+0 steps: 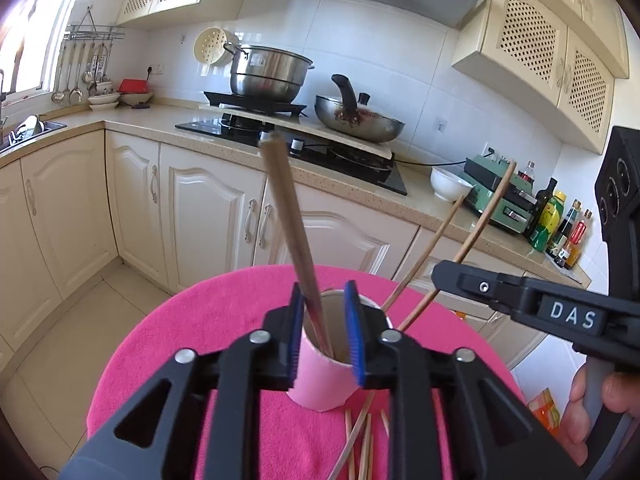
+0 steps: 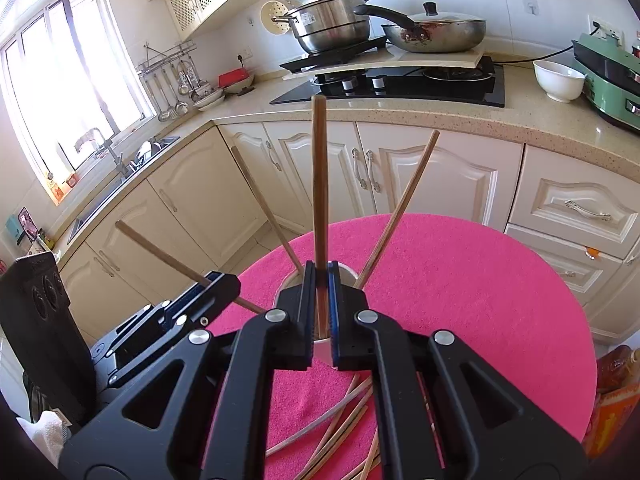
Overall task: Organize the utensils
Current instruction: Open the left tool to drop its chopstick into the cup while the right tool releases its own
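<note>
In the left wrist view, the left tool (image 1: 325, 322) hangs over the mouth of a pink cup (image 1: 316, 384) standing on the pink towel (image 1: 192, 320) that covers the counter. Its blue pads (image 1: 354, 320) stand apart; a brown chopstick (image 1: 290, 220) rises between them, leaning against the left pad with its lower end inside the cup, and the right pad is clear of it. Two more chopsticks (image 1: 424, 258) lean out of the cup to the right. Loose chopsticks (image 1: 362, 440) lie on the towel just in front of the cup. The right tool (image 1: 440, 276) reaches in from the right, a person's hand (image 1: 592, 408) on its grip. In the right wrist view, the right tool (image 2: 321, 280) is closed tight on an upright chopstick (image 2: 320, 184) directly above the cup (image 2: 344, 272), whose white rim shows behind the fingers. Other chopsticks (image 2: 400, 208) fan out of the cup to either side. The left tool (image 2: 216, 282) sits low at the left, pointing toward the cup. A scatter of chopsticks (image 2: 340, 420) lies on the towel (image 2: 480, 300) beneath the tool.
</note>
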